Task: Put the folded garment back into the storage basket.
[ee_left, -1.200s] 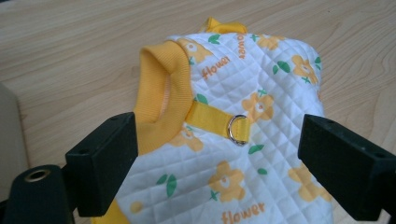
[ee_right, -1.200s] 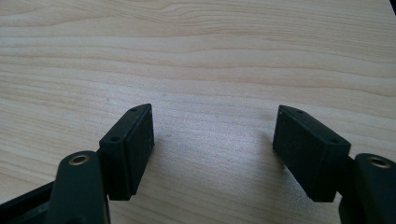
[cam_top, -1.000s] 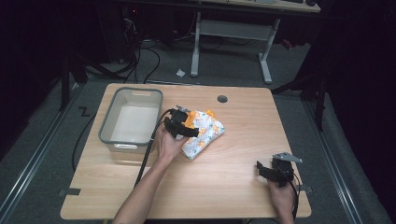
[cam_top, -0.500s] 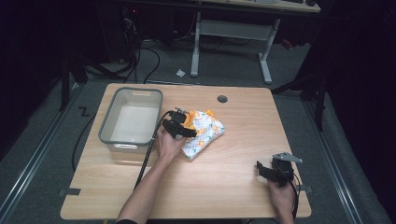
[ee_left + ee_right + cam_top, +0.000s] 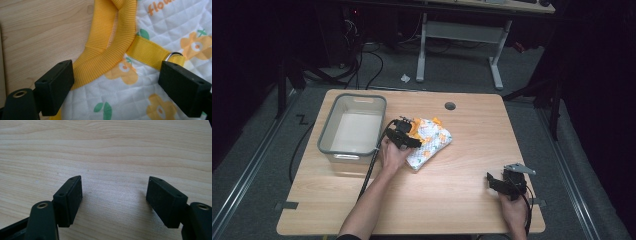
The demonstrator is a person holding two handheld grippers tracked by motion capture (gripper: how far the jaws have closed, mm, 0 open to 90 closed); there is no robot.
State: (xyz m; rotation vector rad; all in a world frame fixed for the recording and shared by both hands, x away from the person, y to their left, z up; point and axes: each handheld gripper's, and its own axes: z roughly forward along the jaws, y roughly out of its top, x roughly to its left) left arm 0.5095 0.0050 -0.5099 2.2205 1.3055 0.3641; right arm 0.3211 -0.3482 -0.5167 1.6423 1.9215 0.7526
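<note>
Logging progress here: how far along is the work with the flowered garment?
Done: nothing visibly; the grey bin holds nothing. In hand: the left gripper, jaws open and just closing slightly, straddles the quilted flowered garment at its yellow collar. Left: gripping and moving it. The right gripper idles open.

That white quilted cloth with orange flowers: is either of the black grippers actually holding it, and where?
Not held yet. The left gripper stands open over the white quilted flowered cloth, jaws straddling its yellow ribbed collar. The right gripper is open over bare wood.

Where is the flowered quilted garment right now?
In the high view, the quilted garment lies mid-table, just right of the grey bin, with the left gripper on its left edge.
</note>
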